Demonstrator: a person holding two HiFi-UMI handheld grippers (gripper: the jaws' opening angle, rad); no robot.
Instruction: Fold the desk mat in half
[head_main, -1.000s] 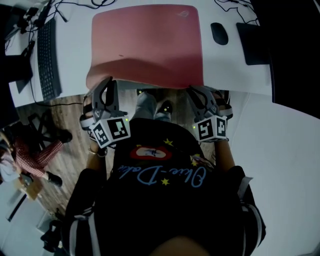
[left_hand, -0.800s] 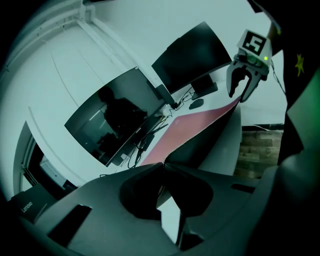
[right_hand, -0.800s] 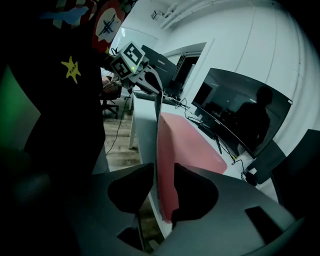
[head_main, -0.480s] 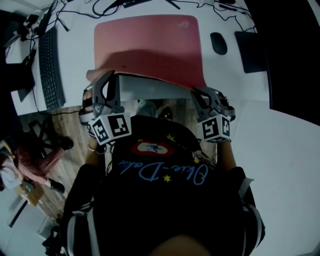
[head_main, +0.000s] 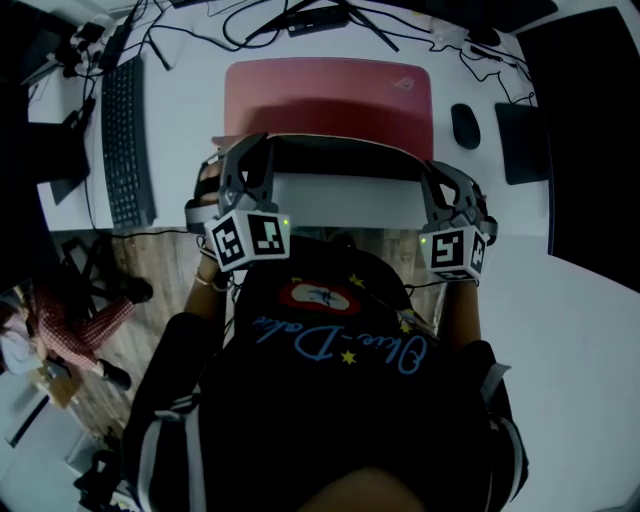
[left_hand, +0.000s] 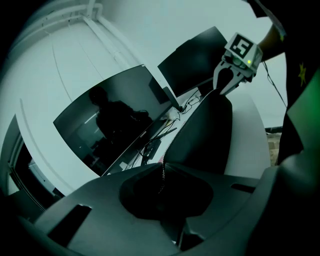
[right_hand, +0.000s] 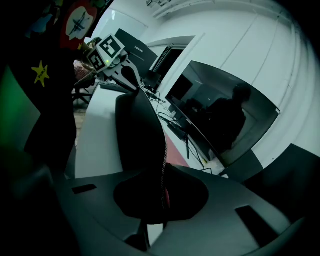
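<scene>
The left gripper (head_main: 255, 150) and right gripper (head_main: 437, 178) are each clamped tight on the lifted near edge of the desk mat (head_main: 330, 95). They should carry that edge across level and together, so its corners meet the far corners.

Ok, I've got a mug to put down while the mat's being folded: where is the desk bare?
Bare desk shows along the front edge, below the lifted mat, but the left tool and right tool work there. A safer strip lies between keyboard and mat. The back edge is crowded with cables; the mouse sits right.
</scene>
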